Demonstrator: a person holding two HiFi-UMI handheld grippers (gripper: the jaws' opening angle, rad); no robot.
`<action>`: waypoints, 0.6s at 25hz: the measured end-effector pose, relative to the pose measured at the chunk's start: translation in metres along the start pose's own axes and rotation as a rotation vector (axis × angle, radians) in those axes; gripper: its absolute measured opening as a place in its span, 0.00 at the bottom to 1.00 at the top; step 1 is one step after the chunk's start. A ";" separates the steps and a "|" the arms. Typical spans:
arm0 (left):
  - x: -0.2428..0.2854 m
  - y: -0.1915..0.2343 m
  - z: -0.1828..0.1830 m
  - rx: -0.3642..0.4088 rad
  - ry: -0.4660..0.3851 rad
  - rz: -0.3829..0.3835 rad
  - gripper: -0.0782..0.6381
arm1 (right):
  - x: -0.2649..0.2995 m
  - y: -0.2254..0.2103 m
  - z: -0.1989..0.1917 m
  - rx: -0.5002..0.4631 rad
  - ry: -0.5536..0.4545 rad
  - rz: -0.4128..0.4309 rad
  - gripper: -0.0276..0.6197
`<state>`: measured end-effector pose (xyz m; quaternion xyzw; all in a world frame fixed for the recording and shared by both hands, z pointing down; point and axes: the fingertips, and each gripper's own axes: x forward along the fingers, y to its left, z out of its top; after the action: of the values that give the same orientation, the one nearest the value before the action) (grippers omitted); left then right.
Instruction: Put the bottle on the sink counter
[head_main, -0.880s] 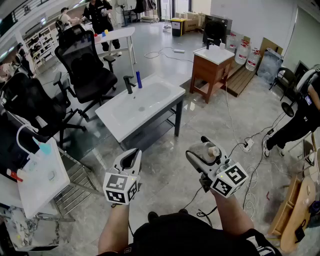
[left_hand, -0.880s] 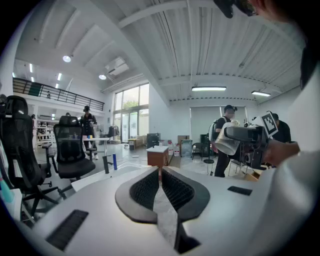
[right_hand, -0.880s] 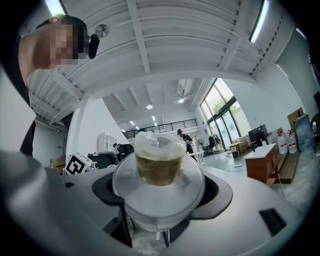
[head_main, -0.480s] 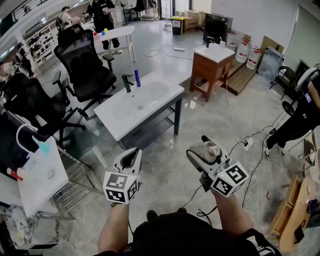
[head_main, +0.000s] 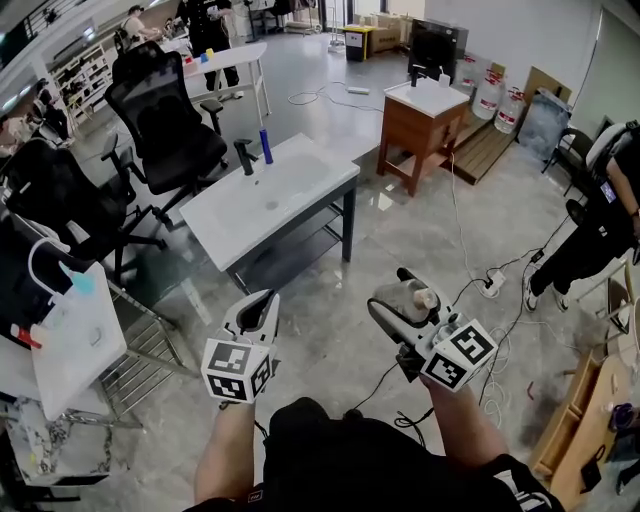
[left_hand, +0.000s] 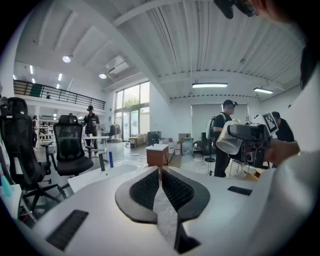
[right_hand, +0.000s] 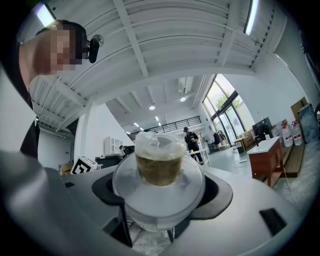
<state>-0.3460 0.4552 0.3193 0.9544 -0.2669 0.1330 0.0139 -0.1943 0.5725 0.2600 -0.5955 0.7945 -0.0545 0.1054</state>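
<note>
My right gripper (head_main: 402, 297) is shut on a clear plastic bottle (head_main: 408, 299) that lies sideways between its jaws, cap end pointing away from me. In the right gripper view the bottle (right_hand: 159, 167) fills the jaws, brownish at its neck. My left gripper (head_main: 258, 313) hangs beside it over the floor, shut with nothing in it; its pads (left_hand: 172, 187) meet at the tips. The white sink counter (head_main: 232, 222) stands ahead and to the left, well beyond both grippers, and shows low in the left gripper view as the sink counter (left_hand: 87, 179).
On the sink counter stand a black faucet (head_main: 244, 157) and a blue bottle (head_main: 265, 146). Black office chairs (head_main: 165, 120) crowd its far left side. A wooden washstand (head_main: 420, 125) stands further back. Cables (head_main: 490, 285) run across the floor at the right, near a person (head_main: 600, 220).
The head view has shifted: the sink counter now sits slightly higher and further left in it. Both grippers keep their pose, the bottle still in the right one.
</note>
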 end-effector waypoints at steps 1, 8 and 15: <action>0.002 -0.002 0.000 -0.006 0.000 0.003 0.14 | -0.003 -0.003 -0.001 0.006 0.003 0.002 0.59; 0.030 -0.005 0.000 -0.018 0.002 -0.006 0.14 | -0.004 -0.034 -0.004 0.032 0.005 -0.018 0.59; 0.086 0.008 0.006 -0.014 0.007 -0.049 0.14 | 0.019 -0.070 -0.002 0.018 0.002 -0.037 0.59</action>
<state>-0.2781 0.4042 0.3358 0.9600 -0.2443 0.1343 0.0246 -0.1346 0.5347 0.2749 -0.6091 0.7829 -0.0641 0.1088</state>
